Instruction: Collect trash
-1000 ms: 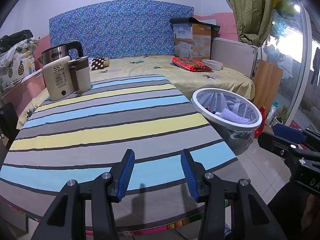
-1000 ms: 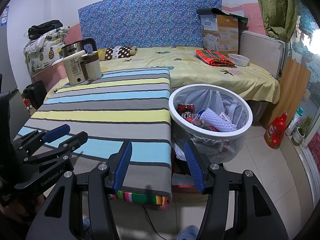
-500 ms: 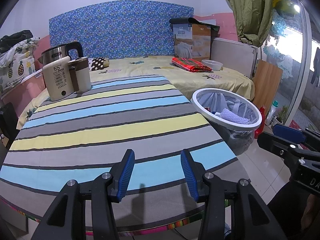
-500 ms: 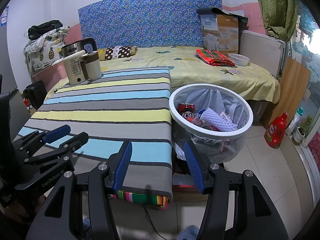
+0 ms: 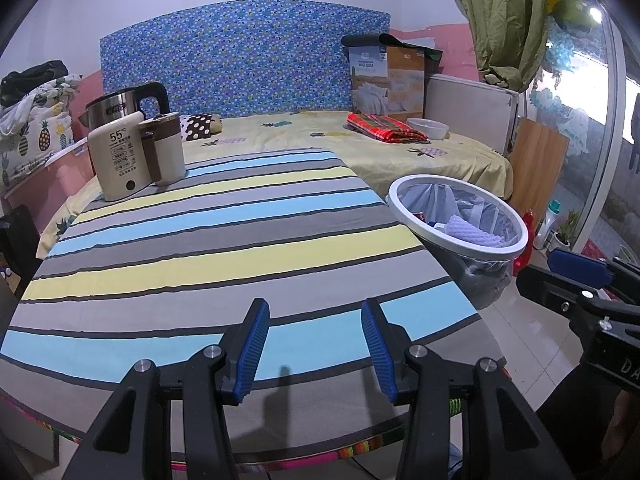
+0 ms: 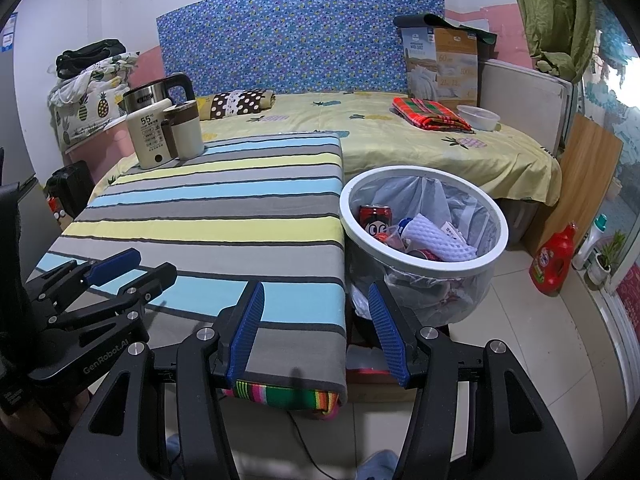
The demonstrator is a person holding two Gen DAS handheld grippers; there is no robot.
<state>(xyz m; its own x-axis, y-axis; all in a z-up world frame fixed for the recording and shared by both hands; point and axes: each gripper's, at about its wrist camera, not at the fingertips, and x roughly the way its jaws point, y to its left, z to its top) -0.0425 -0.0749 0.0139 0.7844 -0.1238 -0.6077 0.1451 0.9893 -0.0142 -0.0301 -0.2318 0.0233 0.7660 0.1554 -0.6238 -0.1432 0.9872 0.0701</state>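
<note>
Left wrist view shows the left gripper [image 5: 315,344] with its blue-padded fingers spread wide and holding nothing, low over the near edge of the striped cloth-covered tabletop [image 5: 224,248]. At the right edge of that view only part of the right gripper [image 5: 580,276] shows, the rest being cut off by the frame. From its own camera the right gripper [image 6: 316,330] is likewise wide apart and holds nothing, hovering at the tabletop's near right corner.

Just right of the tabletop stands the round white-rimmed trash bin lined with a clear plastic bag [image 6: 496,216]. Inside it lie a red drink can [image 6: 375,220], a white ribbed foam sheet [image 6: 438,240] and some smaller pieces too crowded to make out; the left view sees only the top of the foam past the rim.

On the far left of the tabletop stand a cream water heater marked 55 [image 5: 118,160], a beige-and-brown jug [image 5: 164,148] touching it, and a steel kettle [image 5: 120,106] partly hidden behind both. Behind lies a yellow-sheeted bed [image 6: 400,140].
</note>
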